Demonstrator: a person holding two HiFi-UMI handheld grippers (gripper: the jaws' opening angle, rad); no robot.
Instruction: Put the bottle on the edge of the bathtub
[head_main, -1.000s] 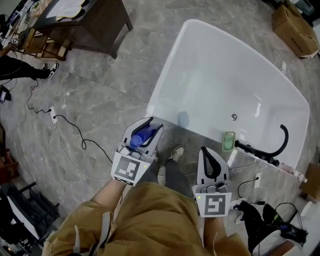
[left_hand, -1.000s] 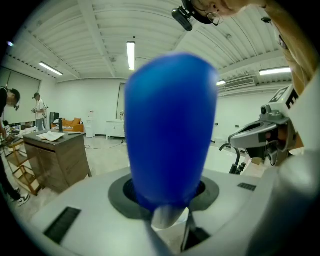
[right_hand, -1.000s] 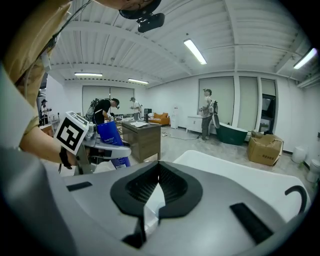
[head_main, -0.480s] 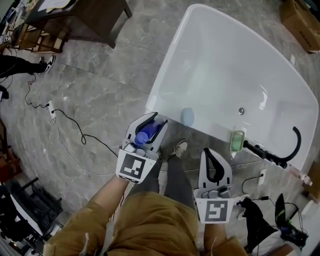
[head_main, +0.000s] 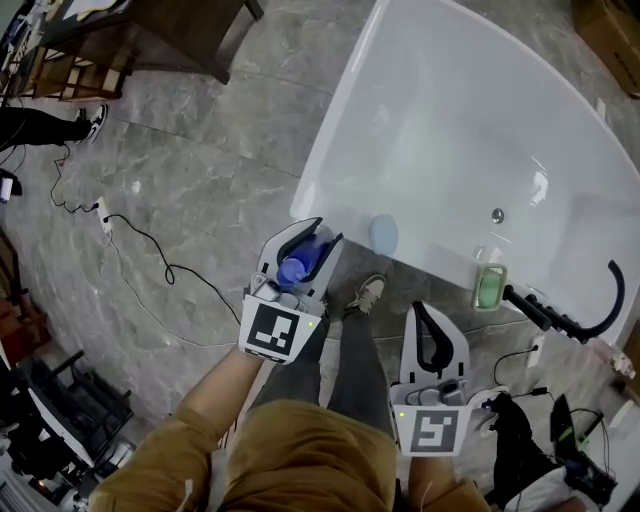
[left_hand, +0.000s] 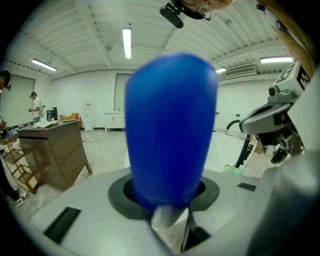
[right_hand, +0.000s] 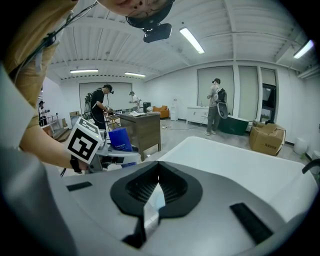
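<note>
A blue bottle (head_main: 297, 268) sits between the jaws of my left gripper (head_main: 318, 236), which is shut on it. They hang just outside the near left corner of the white bathtub (head_main: 335, 165). In the left gripper view the bottle (left_hand: 170, 130) fills the middle and hides the fingertips of the left gripper (left_hand: 167, 192). My right gripper (head_main: 425, 309) is shut and holds nothing, below the tub's near rim. In the right gripper view the jaws of the right gripper (right_hand: 158, 163) meet at the tip, and the bottle (right_hand: 119, 139) shows at the left.
A pale blue round object (head_main: 383, 233) and a green soap dish (head_main: 489, 287) rest on the tub's near rim, beside a black faucet (head_main: 572, 322). Cables (head_main: 150, 255) trail over the grey floor. A dark wooden table (head_main: 170, 40) stands far left. My shoes (head_main: 367, 295) are beside the tub.
Both grippers have sunk lower beside the tub, the left still gripping the bottle. The tub has shifted up and to the right in the head view.
</note>
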